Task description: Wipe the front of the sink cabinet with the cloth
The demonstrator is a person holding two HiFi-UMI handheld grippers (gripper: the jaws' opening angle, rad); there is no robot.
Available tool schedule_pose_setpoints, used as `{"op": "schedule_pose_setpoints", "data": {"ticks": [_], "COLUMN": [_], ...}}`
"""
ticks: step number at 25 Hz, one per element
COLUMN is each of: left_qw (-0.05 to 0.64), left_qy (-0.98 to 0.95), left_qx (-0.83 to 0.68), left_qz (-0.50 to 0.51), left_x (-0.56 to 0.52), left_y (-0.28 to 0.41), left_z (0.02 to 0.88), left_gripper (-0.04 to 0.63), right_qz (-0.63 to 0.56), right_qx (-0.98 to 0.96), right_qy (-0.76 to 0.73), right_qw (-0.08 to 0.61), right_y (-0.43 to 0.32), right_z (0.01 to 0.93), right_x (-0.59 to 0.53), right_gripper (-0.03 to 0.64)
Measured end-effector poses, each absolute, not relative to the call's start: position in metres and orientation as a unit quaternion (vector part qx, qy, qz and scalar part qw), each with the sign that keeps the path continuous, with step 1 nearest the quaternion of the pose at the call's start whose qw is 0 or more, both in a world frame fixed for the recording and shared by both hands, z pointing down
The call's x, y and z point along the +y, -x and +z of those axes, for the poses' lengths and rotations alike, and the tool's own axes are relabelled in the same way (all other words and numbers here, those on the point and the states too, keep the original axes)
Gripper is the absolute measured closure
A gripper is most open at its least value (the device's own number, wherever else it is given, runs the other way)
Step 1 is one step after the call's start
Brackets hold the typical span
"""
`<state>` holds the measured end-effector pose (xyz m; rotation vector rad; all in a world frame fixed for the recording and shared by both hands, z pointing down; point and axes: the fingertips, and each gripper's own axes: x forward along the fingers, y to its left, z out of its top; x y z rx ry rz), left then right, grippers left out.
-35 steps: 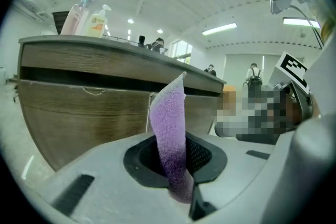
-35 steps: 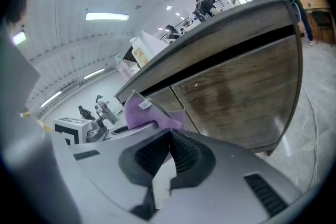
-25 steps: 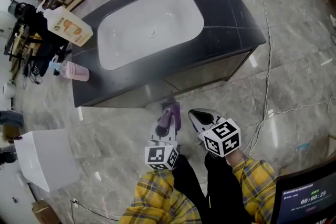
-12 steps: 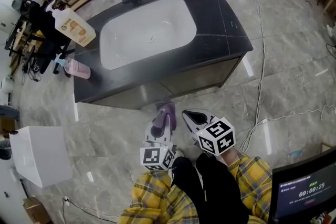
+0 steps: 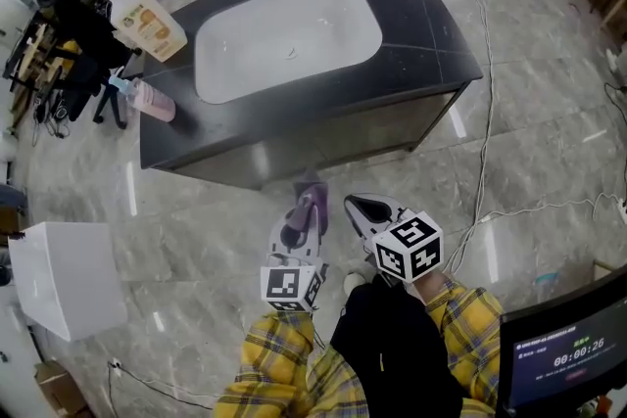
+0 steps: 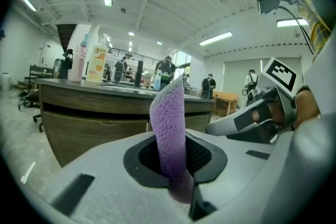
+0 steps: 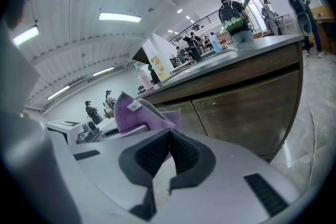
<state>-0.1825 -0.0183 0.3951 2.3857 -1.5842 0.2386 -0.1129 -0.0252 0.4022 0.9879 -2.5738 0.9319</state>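
Left gripper [image 6: 177, 176] pinches the cloth [image 6: 169, 128] upright, near the cabinet front [image 5: 343, 144] but not touching it. Right gripper [image 7: 169, 157] is pressed together, empty. I judge this the approach step; next, I must press the cloth flat against the front.

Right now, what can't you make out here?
- Cabinet front: the head view looks steeply down it, so dirt or streaks can't be told.
- Cloth: whether its tip touches the cabinet. The head view is too foreshortened, and the gripper views don't settle it.
- Jug label: print too small in every view.
- Monitor: cut off by the head view's bottom-right edge.
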Motion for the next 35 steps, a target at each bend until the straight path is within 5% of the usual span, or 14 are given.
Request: {"op": "schedule_pose_setpoints", "data": {"ticks": [14,35], "left_qw": [0.130,0.120], "left_qy": [-0.824,-0.785], "left_qx": [-0.546,-0.603], "left_qz": [0.077,0.068], "left_x": [0.021,-0.049], "left_y": [0.224,0.164], "left_z": [0.399,0.429], "left_gripper": [0.551,0.551], "right_qz": [0.302,0.317], "right_qx": [-0.880,-0.890], "right_qy": [-0.348,-0.302], "right_qw": [0.116,0.125], "right_y": [0.146,0.073], "right_z": [0.400,0.440], "right_x": [0.017,-0.028], "right_gripper": [0.612,0.612]}}
